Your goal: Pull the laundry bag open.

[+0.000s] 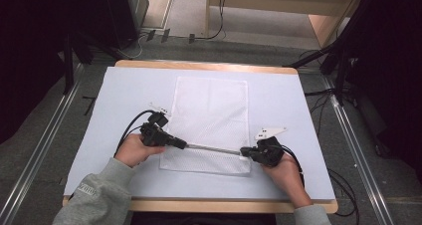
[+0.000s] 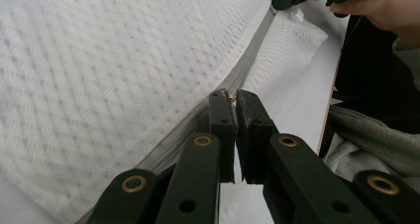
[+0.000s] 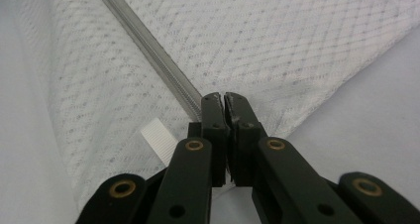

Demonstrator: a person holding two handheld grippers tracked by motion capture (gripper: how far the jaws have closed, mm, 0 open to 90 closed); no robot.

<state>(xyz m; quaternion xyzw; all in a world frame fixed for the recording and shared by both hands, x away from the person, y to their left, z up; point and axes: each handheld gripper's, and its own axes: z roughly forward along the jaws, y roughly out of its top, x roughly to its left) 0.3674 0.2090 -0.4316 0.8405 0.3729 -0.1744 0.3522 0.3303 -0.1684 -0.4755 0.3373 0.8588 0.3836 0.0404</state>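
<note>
On the bench, a soft mesh bag [image 1: 209, 120] lies limp — left tool [image 2: 233, 97] pinches its zipper pull, right tool [image 3: 224, 99] clamps the zipper end; likely light, floppy.

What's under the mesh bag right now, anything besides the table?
Around the mesh bag only the pale table surface shows, and the bag lies flat on it. Its weave is not see-through here, so what lies beneath or inside it cannot be seen.

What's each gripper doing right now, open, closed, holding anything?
Left gripper: closed on a small brownish piece, likely the zipper pull, on the zipper of the white mesh bag.
Right gripper: closed on the zipper's end.
</note>
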